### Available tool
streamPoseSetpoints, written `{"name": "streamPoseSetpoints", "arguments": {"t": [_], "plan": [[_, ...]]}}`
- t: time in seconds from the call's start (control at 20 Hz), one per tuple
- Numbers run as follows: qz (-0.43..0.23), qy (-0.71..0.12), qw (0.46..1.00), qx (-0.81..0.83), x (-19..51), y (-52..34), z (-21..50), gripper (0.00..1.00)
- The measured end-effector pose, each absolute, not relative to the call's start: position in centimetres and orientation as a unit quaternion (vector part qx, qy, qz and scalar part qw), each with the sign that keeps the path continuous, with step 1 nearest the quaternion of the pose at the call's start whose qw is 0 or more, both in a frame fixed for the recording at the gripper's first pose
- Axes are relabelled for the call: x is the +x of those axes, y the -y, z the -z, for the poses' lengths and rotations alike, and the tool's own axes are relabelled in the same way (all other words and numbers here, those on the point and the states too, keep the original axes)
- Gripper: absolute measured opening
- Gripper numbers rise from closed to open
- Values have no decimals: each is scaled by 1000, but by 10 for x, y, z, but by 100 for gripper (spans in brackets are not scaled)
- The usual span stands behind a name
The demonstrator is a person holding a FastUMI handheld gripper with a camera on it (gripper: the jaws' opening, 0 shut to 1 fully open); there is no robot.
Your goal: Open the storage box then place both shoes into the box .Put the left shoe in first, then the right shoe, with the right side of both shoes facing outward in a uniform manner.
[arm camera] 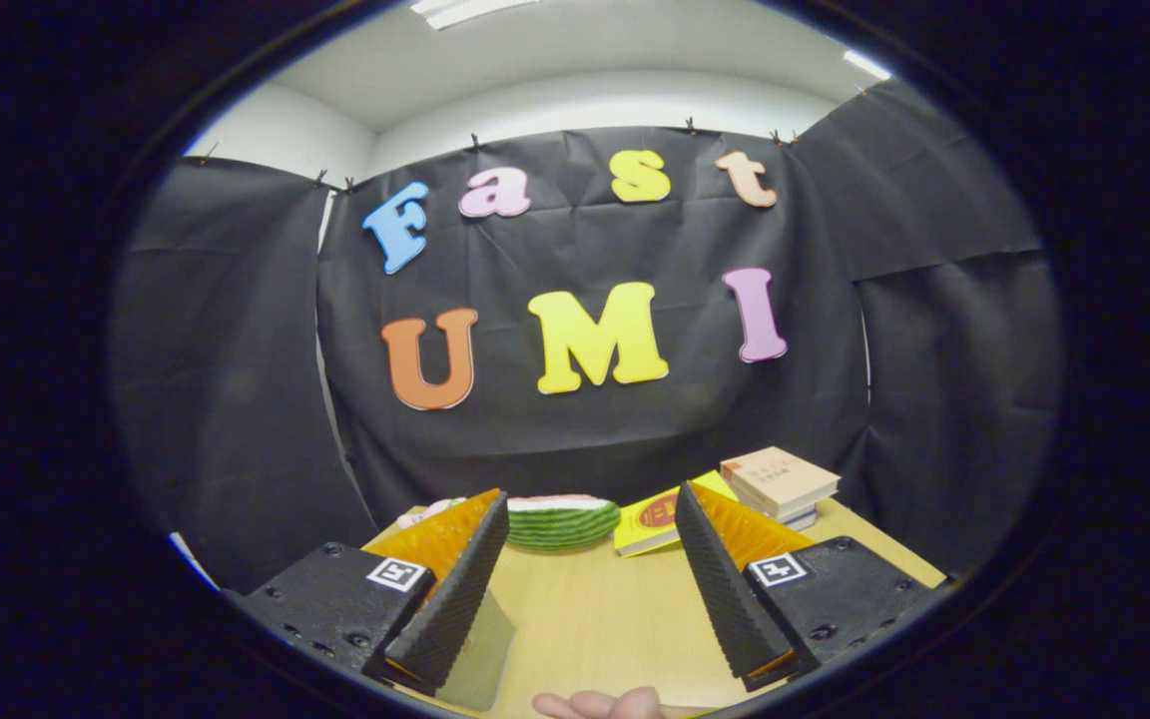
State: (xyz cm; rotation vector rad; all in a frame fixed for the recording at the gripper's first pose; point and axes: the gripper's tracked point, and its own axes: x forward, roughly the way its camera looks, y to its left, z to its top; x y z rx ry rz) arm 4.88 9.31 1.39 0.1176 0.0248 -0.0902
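Open claw [590, 579] above bare table [595, 619]

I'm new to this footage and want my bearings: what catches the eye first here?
The gripper stands open over the bare wooden table, its two black ribbed fingers spread wide with nothing between them. Beyond them, by the black cloth wall, lie a green striped watermelon-like object, a yellow book and a small stack of books. Fingertips of a person's hand peek in below the fingers.
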Motion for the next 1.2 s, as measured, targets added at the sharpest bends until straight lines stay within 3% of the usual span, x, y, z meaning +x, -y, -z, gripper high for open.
{"name": "streamPoseSetpoints", "arguments": {"t": [1.2], "plan": [[35, 34, 998, 36, 32, -97, -1, 100]]}}
